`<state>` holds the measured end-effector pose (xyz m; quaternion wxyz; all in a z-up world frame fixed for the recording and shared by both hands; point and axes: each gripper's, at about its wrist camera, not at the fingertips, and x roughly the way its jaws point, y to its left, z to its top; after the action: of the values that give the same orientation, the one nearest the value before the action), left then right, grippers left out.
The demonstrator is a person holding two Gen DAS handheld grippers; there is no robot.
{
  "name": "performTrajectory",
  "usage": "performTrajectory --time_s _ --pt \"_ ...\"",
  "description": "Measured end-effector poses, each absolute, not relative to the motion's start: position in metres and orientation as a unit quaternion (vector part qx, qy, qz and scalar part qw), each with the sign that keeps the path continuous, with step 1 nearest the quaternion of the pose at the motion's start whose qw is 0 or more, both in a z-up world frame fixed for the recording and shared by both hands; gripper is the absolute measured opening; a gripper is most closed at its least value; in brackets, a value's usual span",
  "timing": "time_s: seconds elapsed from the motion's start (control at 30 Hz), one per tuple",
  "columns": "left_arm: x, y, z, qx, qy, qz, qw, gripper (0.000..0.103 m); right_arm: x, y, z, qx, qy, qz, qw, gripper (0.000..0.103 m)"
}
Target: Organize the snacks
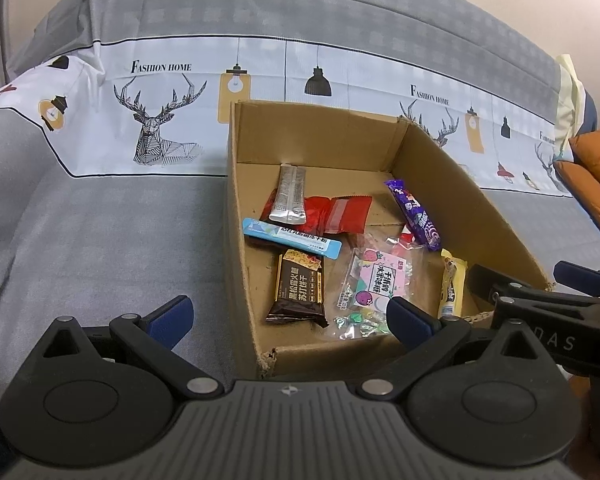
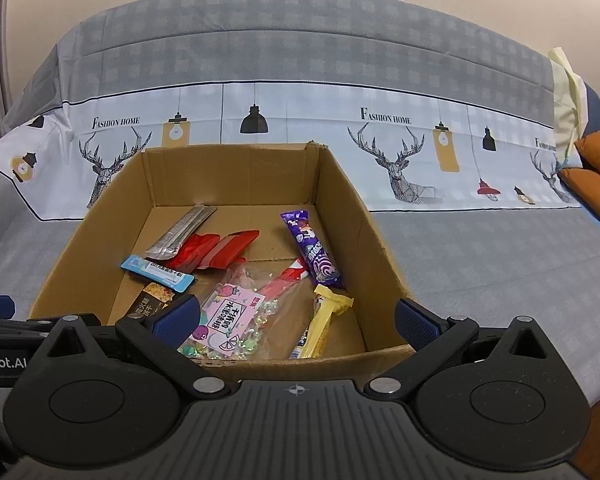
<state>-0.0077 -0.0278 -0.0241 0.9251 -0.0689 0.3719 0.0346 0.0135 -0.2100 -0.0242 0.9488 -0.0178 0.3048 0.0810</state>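
Observation:
An open cardboard box [image 1: 432, 148] [image 2: 236, 176] sits on a cloth-covered sofa and holds several snacks. Inside lie a silver sachet [image 1: 289, 194] [image 2: 182, 232], a red wrapper [image 1: 332, 214] [image 2: 216, 252], a light blue bar [image 1: 292, 238] [image 2: 158, 272], a dark brown cracker pack [image 1: 300, 286] [image 2: 150, 306], a clear candy bag with a pink label [image 1: 374, 284] [image 2: 236, 320], a purple stick [image 1: 414, 214] [image 2: 314, 248] and a yellow bar [image 1: 452, 284] [image 2: 326, 320]. My left gripper [image 1: 290, 314] is open at the box's near left corner, holding nothing. My right gripper [image 2: 298, 322] is open over the box's front edge, also holding nothing.
A grey and white cloth printed with deer and lamps [image 1: 156, 128] [image 2: 404, 168] covers the sofa. An orange cushion [image 1: 598, 172] [image 2: 598, 172] lies at the right edge. The right gripper's body [image 1: 556, 304] reaches in from the right in the left wrist view.

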Motion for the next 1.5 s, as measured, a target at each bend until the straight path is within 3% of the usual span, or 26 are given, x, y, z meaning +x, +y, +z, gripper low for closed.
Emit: performTrajectory --time_s 1.5 --pt "-0.0053 -0.0251 -0.0304 -0.074 0.374 0.028 0.924 0.103 0.0151 -0.2062 -0.0259 -0.021 0.312 0.076 0.947 0.103"
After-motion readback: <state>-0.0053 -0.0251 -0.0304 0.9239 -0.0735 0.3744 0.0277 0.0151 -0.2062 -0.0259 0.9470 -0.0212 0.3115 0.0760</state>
